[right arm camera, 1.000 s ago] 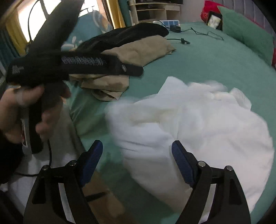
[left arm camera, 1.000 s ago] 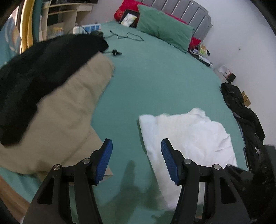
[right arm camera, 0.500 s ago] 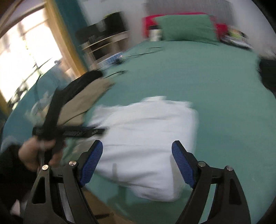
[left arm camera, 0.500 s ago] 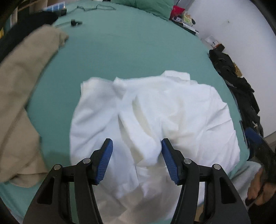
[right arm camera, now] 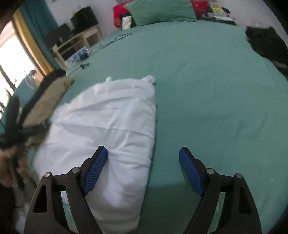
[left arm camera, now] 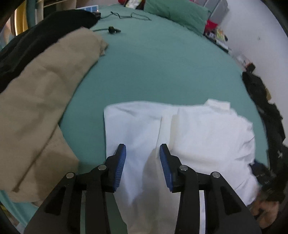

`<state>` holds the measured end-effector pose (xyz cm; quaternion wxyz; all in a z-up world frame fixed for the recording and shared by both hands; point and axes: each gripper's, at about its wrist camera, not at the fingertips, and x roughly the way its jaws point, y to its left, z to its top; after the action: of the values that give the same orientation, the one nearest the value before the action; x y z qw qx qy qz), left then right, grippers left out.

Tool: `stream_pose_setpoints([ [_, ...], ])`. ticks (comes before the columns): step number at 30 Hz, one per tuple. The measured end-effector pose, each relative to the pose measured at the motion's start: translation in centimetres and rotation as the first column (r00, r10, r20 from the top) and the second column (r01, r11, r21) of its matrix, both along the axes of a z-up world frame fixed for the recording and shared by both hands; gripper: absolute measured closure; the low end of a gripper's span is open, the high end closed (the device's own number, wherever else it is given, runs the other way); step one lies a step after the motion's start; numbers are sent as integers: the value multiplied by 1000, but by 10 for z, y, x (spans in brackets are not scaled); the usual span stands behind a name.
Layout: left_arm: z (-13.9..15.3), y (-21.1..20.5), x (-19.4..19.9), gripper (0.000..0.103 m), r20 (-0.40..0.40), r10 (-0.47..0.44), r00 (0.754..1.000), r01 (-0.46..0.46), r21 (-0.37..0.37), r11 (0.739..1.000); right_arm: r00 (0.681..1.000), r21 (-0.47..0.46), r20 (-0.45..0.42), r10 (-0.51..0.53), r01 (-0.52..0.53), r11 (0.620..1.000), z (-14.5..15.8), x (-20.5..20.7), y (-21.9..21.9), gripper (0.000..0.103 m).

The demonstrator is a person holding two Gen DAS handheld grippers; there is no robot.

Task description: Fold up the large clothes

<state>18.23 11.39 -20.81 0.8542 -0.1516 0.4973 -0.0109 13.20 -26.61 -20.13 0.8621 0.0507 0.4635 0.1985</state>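
A white garment (left arm camera: 198, 129) lies roughly folded on the green bed sheet (left arm camera: 162, 63) near the front edge. My left gripper (left arm camera: 142, 149) hovers over its near left part. Its jaws are closing, with white cloth showing in the gap, and the pads do not press on it. My right gripper (right arm camera: 143, 153) stands wide open at the right edge of the garment (right arm camera: 111, 117). Its left pad (right arm camera: 97, 165) rests against a crease in the cloth, and its right pad is over bare sheet. Each view catches the other gripper, blurred, at its edge.
A tan garment (left arm camera: 45, 90) and a black one (left arm camera: 36, 39) are piled on the left of the bed. Cables (left arm camera: 113, 29) and a green pillow (left arm camera: 174, 12) lie at the far end. Dark clothes (left arm camera: 261, 100) hang off the right side. A shelf (right arm camera: 77, 41) stands by the window.
My left gripper has dropped toward the white garment's near left part and its jaws have narrowed. My right gripper has swung across and rolled, ending at the garment's right edge.
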Motion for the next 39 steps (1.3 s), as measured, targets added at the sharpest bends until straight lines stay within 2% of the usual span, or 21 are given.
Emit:
stream_pose_setpoints([
  [2,13,-1,-2,54,48,5,999,-5,-18,1000,1000,-29,12,28,-28,999,-1,4,10,21],
  [5,31,-16,-6,54,103,-28,994,29,-12,999,999,-57,22,45,-43,997,10,13,15,21],
  [6,35,-20,-7,54,113,-41,993,42,-10,999,998,-51,49,31,-28,998,20,17,13,21],
  [9,46,-48,-5,54,138,-117,983,122,-30,992,994,-36,109,-12,16,999,39,24,4,21],
  [13,44,-88,-2,54,144,-236,961,246,-54,968,995,-93,94,-27,36,995,31,47,13,21],
  [15,36,-103,1,54,125,-285,950,295,-65,953,998,-120,67,-19,27,992,18,55,17,21],
  [17,11,-115,12,53,23,-330,944,331,-10,944,999,-140,50,-8,15,990,7,59,21,21],
  [18,3,-115,11,52,-2,-332,943,332,5,943,999,-152,37,-3,9,988,-1,62,27,21],
  [20,-6,-105,13,45,16,-299,954,299,-4,954,999,-163,41,0,6,987,-10,64,33,21],
  [22,-7,-98,15,42,12,-280,960,280,22,960,998,-179,67,18,-6,984,-9,65,36,21],
  [25,-4,-87,14,41,-6,-239,971,239,19,971,997,-190,77,28,-13,982,-3,63,35,21],
  [31,18,-58,-11,40,30,-128,991,128,29,991,992,-113,123,1,13,993,33,29,15,19],
  [36,18,-35,-40,40,17,-57,998,57,-25,998,996,-80,87,36,-29,996,37,-6,5,19],
  [39,-1,-20,-56,40,-46,15,999,-19,-83,996,996,-133,79,45,-35,991,24,-23,4,19],
])
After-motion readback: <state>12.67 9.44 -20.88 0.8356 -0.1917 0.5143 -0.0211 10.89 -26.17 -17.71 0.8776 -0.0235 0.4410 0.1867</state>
